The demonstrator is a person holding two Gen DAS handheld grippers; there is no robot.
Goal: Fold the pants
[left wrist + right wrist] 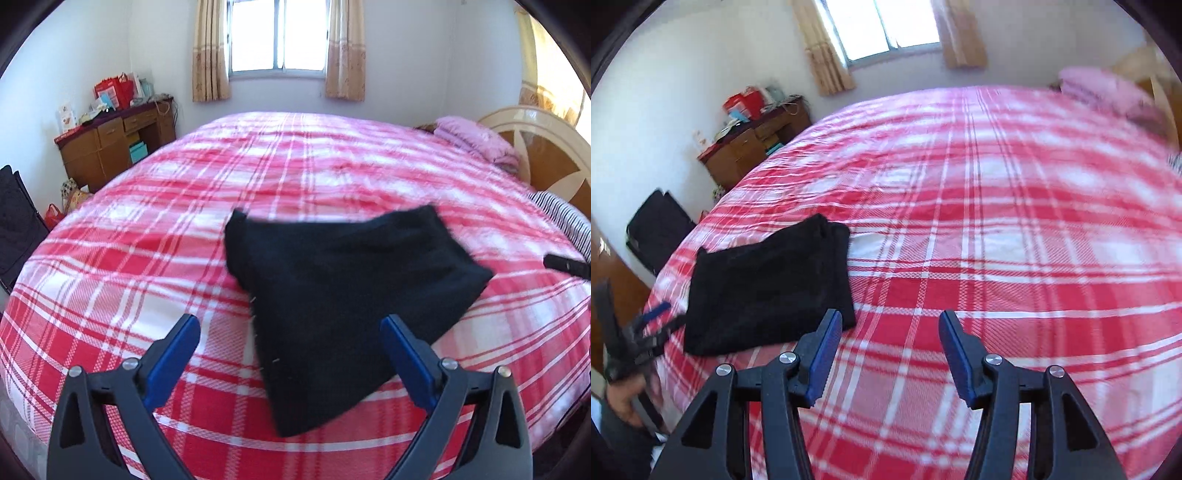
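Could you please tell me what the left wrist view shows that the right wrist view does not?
Only the left wrist view: the open left gripper up close, its jaws empty, and a striped pillow. Only the right wrist view: the open right gripper, jaws empty, and a hand holding the other gripper. Both: the folded black pants on the plaid bed, the window and the desk.

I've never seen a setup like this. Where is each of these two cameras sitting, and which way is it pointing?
Left wrist view: sits on the left hand-held gripper, looking down over its open fingers at the folded black pants on the plaid bed.
Right wrist view: sits on the right hand-held gripper, open over bare plaid, pants to its left; the person's hand holding the left hand-held gripper shows at the edge.
Shared: pants, bed, window, wooden desk, pink bedding.
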